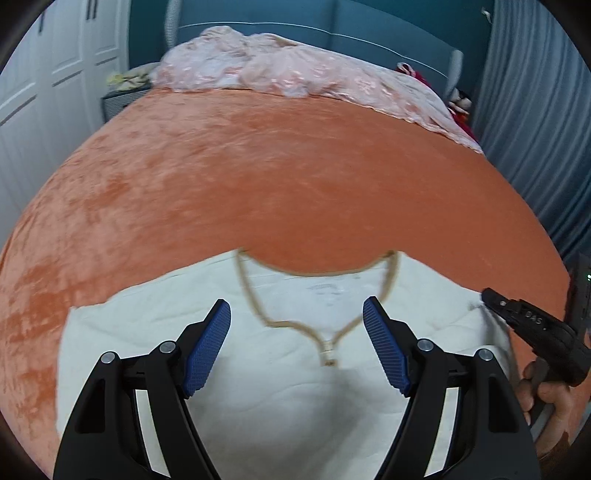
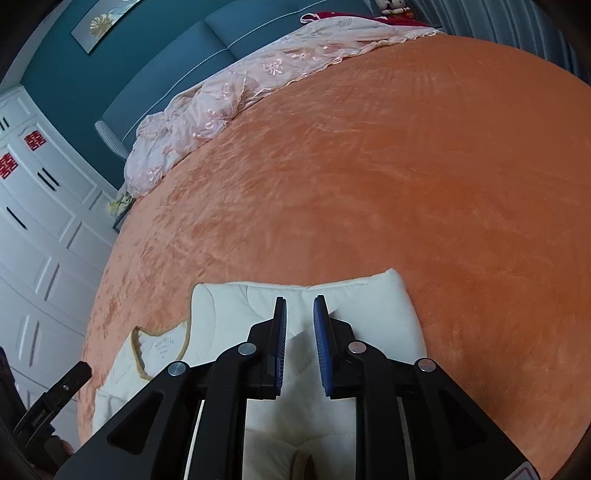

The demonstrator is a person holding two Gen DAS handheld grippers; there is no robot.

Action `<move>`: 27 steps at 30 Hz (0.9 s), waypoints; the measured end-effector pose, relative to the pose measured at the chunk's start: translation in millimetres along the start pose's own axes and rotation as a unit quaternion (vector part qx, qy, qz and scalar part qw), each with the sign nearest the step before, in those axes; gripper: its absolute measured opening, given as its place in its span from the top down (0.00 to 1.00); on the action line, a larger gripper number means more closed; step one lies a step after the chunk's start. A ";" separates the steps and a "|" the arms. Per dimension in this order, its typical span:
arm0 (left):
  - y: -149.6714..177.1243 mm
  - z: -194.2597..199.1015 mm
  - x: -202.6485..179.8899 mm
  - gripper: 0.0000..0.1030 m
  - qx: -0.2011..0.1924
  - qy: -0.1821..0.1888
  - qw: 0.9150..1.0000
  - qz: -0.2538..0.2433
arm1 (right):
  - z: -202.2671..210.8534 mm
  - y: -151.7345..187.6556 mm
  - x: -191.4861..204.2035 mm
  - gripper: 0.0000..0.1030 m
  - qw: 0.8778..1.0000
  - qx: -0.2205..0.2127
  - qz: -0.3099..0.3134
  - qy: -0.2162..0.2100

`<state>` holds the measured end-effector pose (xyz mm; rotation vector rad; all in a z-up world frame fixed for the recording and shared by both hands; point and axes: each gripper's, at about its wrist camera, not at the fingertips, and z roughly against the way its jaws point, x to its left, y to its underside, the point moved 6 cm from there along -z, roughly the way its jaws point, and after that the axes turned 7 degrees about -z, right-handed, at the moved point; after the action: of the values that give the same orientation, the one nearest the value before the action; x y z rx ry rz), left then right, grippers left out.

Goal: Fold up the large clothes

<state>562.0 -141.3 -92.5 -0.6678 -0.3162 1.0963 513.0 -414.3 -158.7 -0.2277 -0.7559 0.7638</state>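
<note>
Broadly, an orange plush bedspread (image 1: 295, 177) fills both views, running bare from the garment to the far end of the bed, where a crumpled pink embroidered coverlet (image 1: 280, 74) lies heaped against a teal padded headboard (image 2: 155, 62). White panelled wardrobes (image 2: 40, 229) stand along the bed's left edge, and a grey-blue curtain (image 1: 535, 110) hangs along its right. At the near end lies a cream quilted top (image 1: 288, 369) with tan-trimmed neckline, spread flat on the bedspread; its right sleeve (image 2: 332, 291) is folded in over the body, its outer edge meeting open orange cloth. The left gripper (image 1: 296, 314) hovers over the collar with blue pads spread wide, gripping nothing. The right gripper (image 2: 299, 314) is over the folded sleeve, pads drawn narrow with a slim gap between them and no cloth visibly pinched. A small stuffed toy (image 2: 391, 5) sits at the far right corner.
</note>
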 end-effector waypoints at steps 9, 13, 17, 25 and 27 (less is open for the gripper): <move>13.3 -106.8 -83.3 0.32 0.123 -0.003 0.991 -0.058 | -36.9 13.6 -2.3 0.93 0.994 0.094 0.057 0.023; 25.6 -113.9 -79.9 0.31 0.100 -0.009 0.993 -0.056 | -37.3 17.5 -20.6 1.00 0.997 0.074 0.035 0.007; 26.1 -113.0 -79.1 0.32 0.083 -0.040 0.994 -0.055 | -39.3 20.7 -18.4 1.00 0.998 0.038 0.050 0.028; 11.8 -39.7 -0.6 0.37 0.017 -0.078 0.996 -0.032 | 32.3 -0.5 43.0 0.87 0.983 -0.072 0.153 0.074; 13.3 -37.9 29.8 0.37 0.033 -0.092 0.995 -0.019 | 23.3 12.4 74.0 0.86 0.983 -0.022 0.177 0.042</move>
<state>586.4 -123.6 -132.5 -0.5005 -0.4479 1.1295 525.6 -355.7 -108.1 -0.4389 -0.6588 1.0669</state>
